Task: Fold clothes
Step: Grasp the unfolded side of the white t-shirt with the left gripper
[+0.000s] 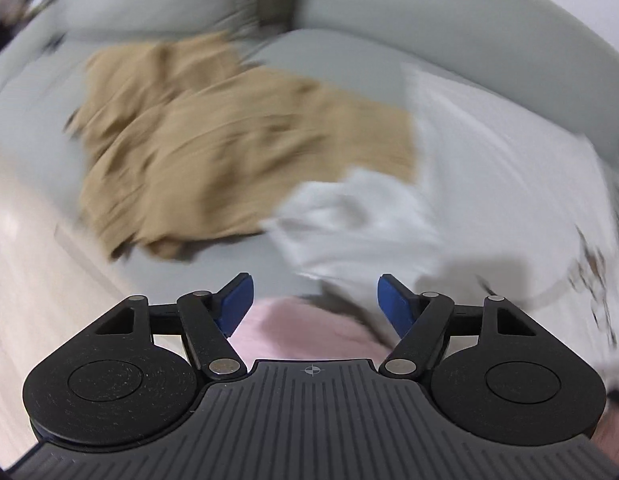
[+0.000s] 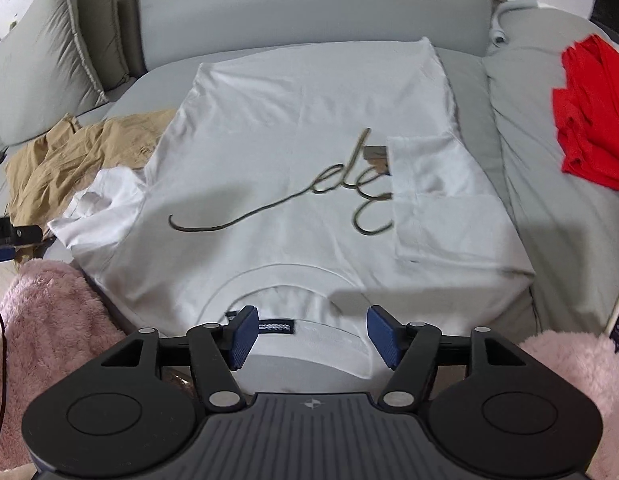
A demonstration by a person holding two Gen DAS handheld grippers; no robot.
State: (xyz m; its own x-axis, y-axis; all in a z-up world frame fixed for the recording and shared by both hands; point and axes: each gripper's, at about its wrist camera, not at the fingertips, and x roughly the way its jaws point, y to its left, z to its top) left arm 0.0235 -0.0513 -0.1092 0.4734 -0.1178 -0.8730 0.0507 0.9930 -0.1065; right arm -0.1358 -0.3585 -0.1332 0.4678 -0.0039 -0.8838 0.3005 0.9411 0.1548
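Your white T-shirt (image 2: 293,168) lies spread face-up on the grey sofa (image 2: 309,12), its collar (image 2: 285,292) toward you and its hem toward the backrest. One sleeve (image 2: 433,196) — the one on the right of the right wrist view — is folded in over the chest and covers the end of the dark script lettering (image 2: 309,196). The other sleeve (image 2: 97,204) sticks out crumpled at the left, touching the tan garment (image 2: 81,156) that lies rumpled beside the shirt on the same seat.

Your right gripper (image 2: 307,334) hangs over the collar with its blue fingers (image 2: 241,336) apart; nothing is pinched between them, and the neck label (image 2: 275,327) shows just inside the left finger. Your left gripper (image 1: 315,306) also has its fingers (image 1: 235,304) spread, with no cloth in them — its view is smeared with blur. Through that blur you see the tan garment (image 1: 213,152) ahead, the crumpled white sleeve (image 1: 349,220) just to its right, and pink fleece (image 1: 305,332) below the gap between the fingers.

Pink fleece (image 2: 49,320) also fills both lower corners of the right wrist view. A red garment (image 2: 589,120) sits bunched on the grey cover at the far right, well apart from the shirt. Grey cushions (image 2: 49,48) lean at the left end of the sofa.
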